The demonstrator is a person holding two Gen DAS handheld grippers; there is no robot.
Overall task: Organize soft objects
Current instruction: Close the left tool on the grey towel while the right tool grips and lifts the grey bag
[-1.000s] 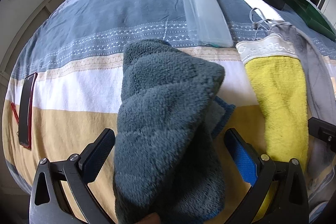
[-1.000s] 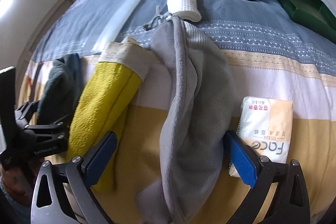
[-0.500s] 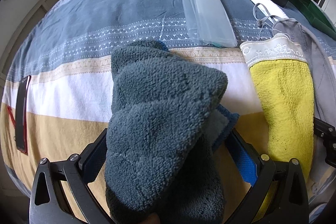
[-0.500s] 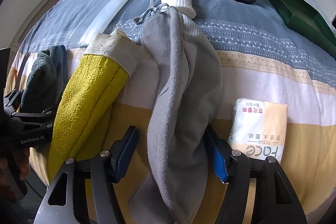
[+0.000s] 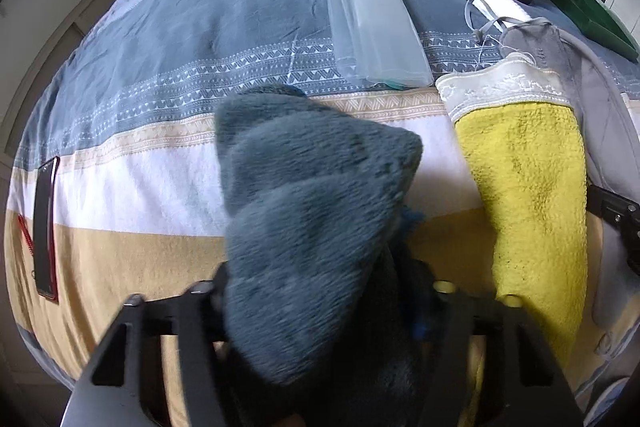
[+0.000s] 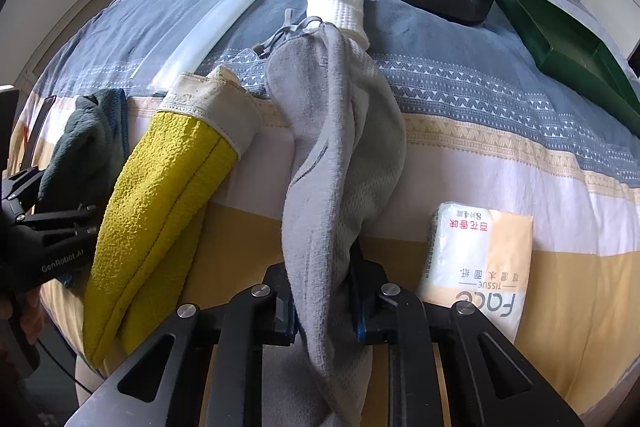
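On bed point(image 6: 460, 115), near edge: your right claw point(image 6: 324, 303) just closed, pinching grey cloth point(image 6: 340, 147); left claw point(image 5: 320, 307) just closing round teal fleece point(image 5: 312, 211), pads hidden. Confirm both bites before lifting; raise slowly, avoid snagging yellow towel point(image 6: 160, 195) between.

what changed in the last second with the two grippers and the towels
Both grippers have just been closing. The right gripper, wide open before, now pinches the grey towel. The left gripper has closed in on the dark teal fleecy cloth, which is bunched between its fingers. The yellow towel, tissue pack and striped bedspread lie as before.
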